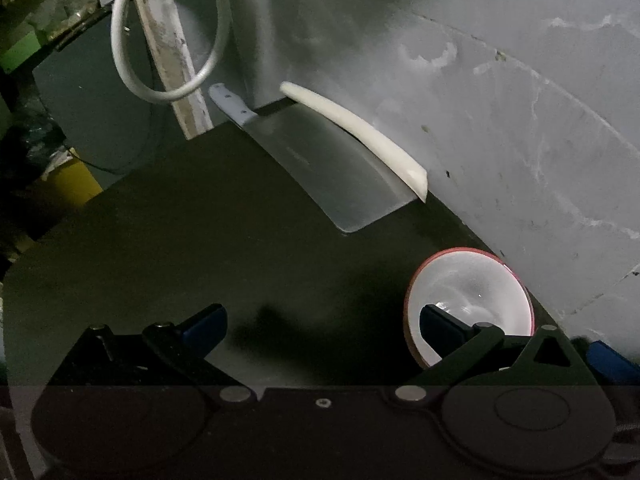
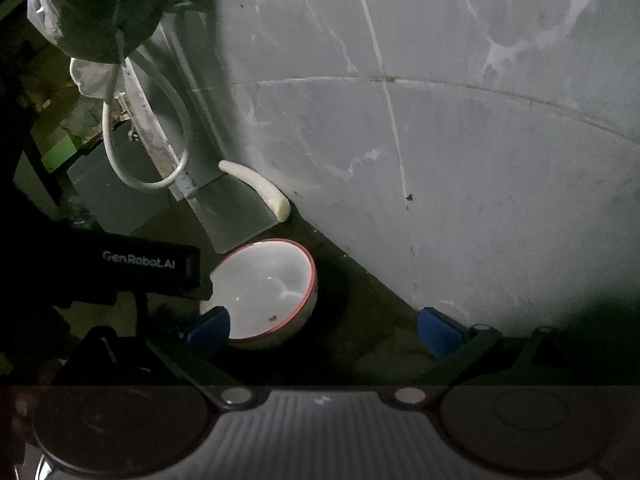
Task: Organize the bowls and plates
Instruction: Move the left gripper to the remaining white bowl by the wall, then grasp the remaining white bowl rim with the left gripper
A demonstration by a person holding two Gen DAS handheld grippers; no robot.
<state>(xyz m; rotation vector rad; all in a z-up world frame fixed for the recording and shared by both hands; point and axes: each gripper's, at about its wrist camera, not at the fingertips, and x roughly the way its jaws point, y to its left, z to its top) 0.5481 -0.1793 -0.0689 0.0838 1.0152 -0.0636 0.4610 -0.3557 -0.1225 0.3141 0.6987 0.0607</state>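
A white bowl with a red rim [image 1: 472, 300] [image 2: 266, 292] stands on the dark countertop [image 1: 200, 248] close to the grey wall. My left gripper [image 1: 320, 328] is open above the counter; its right blue pad overlaps the bowl's near rim and the left pad is over bare counter. My right gripper [image 2: 324, 332] is open too, its left pad just in front of the bowl and the right pad near the wall's foot. The bowl is empty apart from a small speck. The left gripper's black body [image 2: 152, 268] shows at the left of the right wrist view.
A cleaver [image 1: 320, 160] with a pale handle lies flat on the counter by the wall, and a white stick-like piece [image 1: 356, 136] [image 2: 260, 188] leans along the wall behind it. A white hose loop [image 1: 168, 40] hangs at the counter's far corner. The tiled wall [image 2: 440, 160] bounds the right side.
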